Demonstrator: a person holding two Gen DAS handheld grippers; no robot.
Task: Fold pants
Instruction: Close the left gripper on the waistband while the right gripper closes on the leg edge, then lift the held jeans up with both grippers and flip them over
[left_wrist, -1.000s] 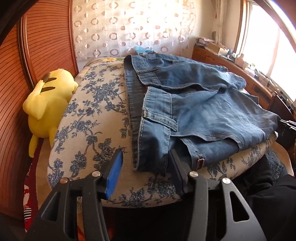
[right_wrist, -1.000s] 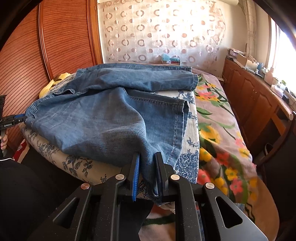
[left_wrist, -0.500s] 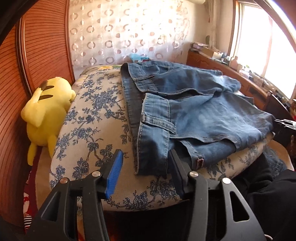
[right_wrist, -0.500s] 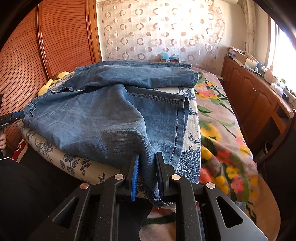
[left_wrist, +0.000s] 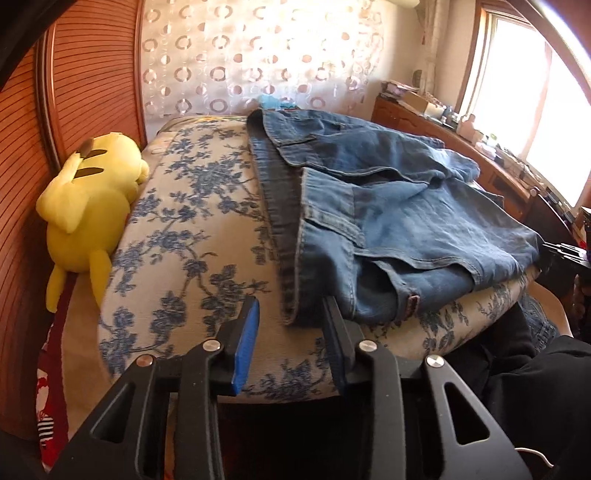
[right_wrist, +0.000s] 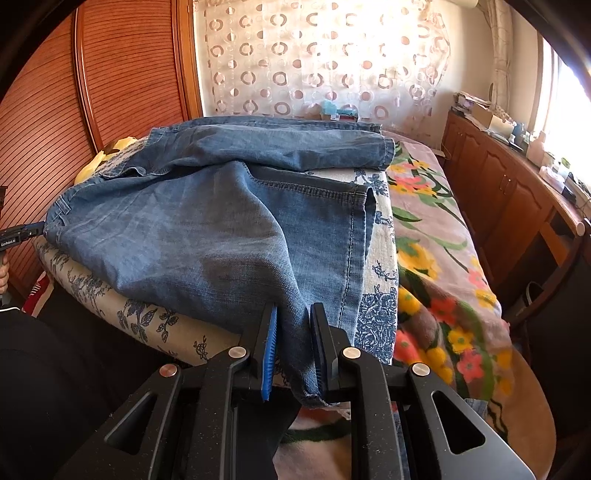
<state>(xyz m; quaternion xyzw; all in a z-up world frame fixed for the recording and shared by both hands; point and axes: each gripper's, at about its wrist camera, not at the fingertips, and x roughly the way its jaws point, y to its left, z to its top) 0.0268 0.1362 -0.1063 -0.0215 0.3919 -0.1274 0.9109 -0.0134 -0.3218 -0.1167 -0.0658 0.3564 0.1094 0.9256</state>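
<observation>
Blue denim pants (left_wrist: 399, 218) lie spread on a cushion with a blue floral cover (left_wrist: 192, 236). My left gripper (left_wrist: 291, 317) is open, its jaws wide apart around the waistband corner at the near edge, without pinching it. In the right wrist view the pants (right_wrist: 207, 229) drape toward me. My right gripper (right_wrist: 293, 325) is shut on a fold of the leg near its hem, which hangs down between the pads. The left gripper shows at the far left edge (right_wrist: 18, 234) by the waist.
A yellow plush toy (left_wrist: 88, 206) lies left of the cushion against a wooden panel wall (left_wrist: 88, 74). A flowered blanket (right_wrist: 436, 258) covers the bed to the right. Wooden cabinets (right_wrist: 517, 199) with clutter run under the window. A patterned curtain (right_wrist: 317, 59) hangs behind.
My left gripper has shifted slightly right and closer to the waistband, still open. My right gripper keeps its grip on the leg fabric, which has pulled a little tighter toward me.
</observation>
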